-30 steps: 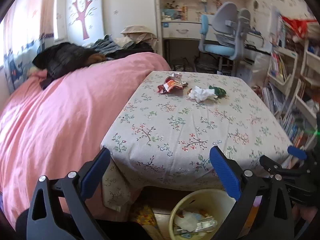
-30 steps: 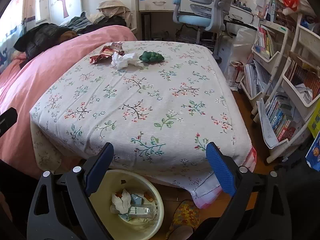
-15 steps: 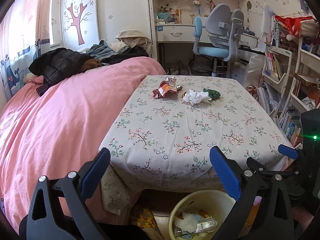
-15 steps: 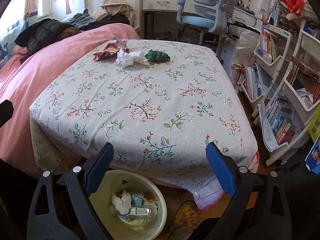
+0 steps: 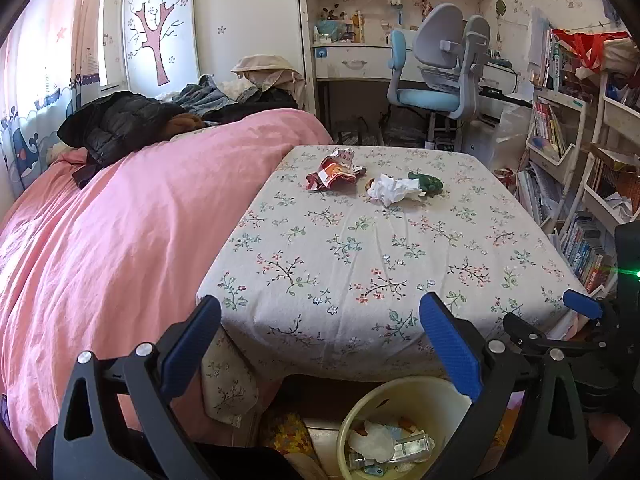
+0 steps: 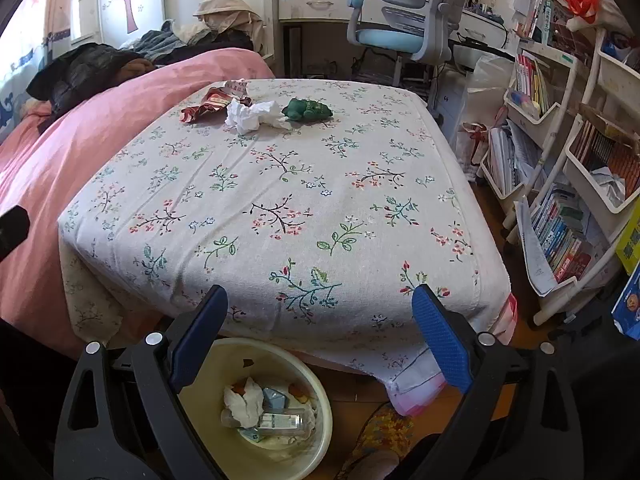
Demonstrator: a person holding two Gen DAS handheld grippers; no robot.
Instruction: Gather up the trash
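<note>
A red snack wrapper (image 5: 334, 171) (image 6: 212, 103), a crumpled white tissue (image 5: 394, 190) (image 6: 254, 115) and a green crumpled wrapper (image 5: 427, 182) (image 6: 308, 109) lie together at the far side of the floral-cloth table (image 5: 360, 264) (image 6: 280, 208). A cream bin (image 5: 404, 428) (image 6: 260, 408) with trash inside stands on the floor at the table's near edge. My left gripper (image 5: 320, 336) is open and empty at the near edge, above the bin. My right gripper (image 6: 320, 324) is open and empty beside it, also seen in the left wrist view (image 5: 576, 312).
A bed with a pink cover (image 5: 112, 220) (image 6: 48, 160) abuts the table's left side, with dark clothes (image 5: 120, 124) piled on it. A blue-grey desk chair (image 5: 440, 76) (image 6: 404, 12) stands behind the table. White book racks (image 5: 568, 168) (image 6: 560, 168) line the right.
Both views have shifted slightly, with the table and trash a little nearer and lower in frame. Both grippers stay open and empty.
</note>
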